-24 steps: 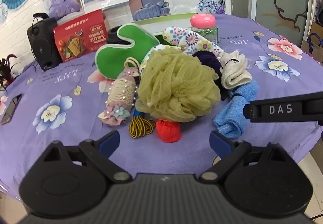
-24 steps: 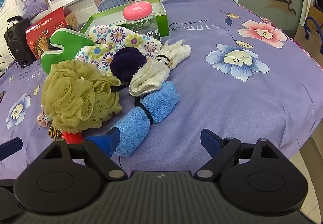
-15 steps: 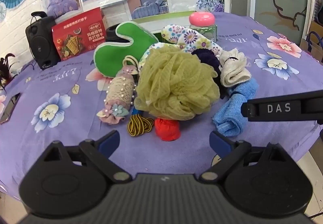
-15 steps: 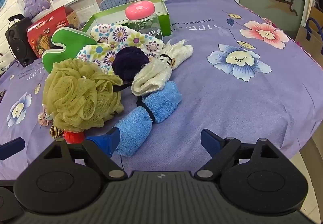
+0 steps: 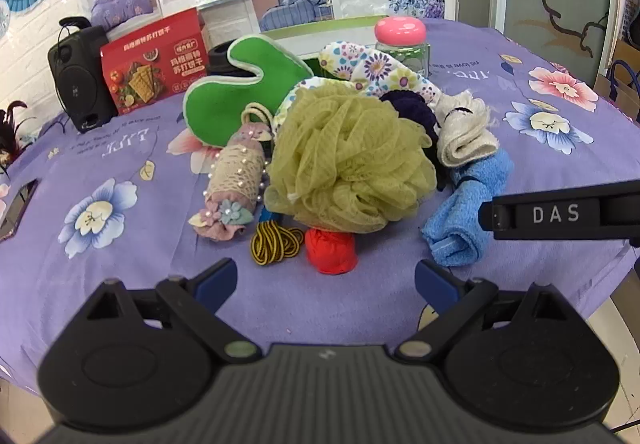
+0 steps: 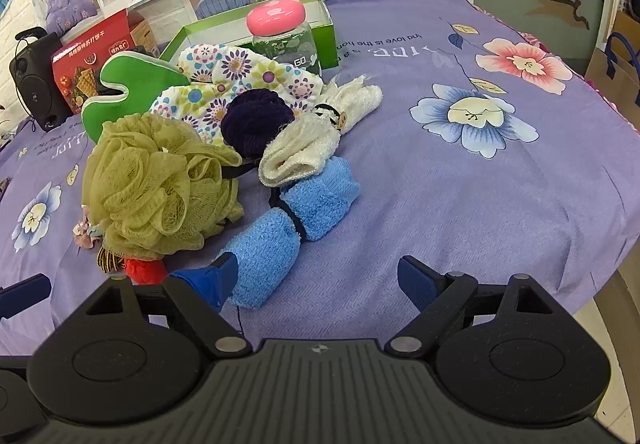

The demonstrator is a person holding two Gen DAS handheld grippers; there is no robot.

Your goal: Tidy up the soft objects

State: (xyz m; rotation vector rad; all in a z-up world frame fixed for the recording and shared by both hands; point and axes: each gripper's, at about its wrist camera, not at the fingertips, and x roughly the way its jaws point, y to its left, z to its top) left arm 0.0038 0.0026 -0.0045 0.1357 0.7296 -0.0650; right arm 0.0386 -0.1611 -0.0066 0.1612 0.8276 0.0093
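Both hand-held grippers hover level over the near edge of the table [image 6: 500,171], pointing inward with fingers spread wide and nothing between them: the left hand-held gripper [image 5: 326,278] faces the red ball [image 5: 331,250] and the yellow-green bath sponge [image 5: 352,159], and the right hand-held gripper [image 6: 318,276] has its left fingertip just beside the rolled blue towel [image 6: 292,224]. The soft things lie heaped in the middle of the table, with the cream towel [image 6: 316,141] touching the blue one.

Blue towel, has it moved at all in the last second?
No. The blue towel lies in the same place, its far end against the white towel, beside the loofah.
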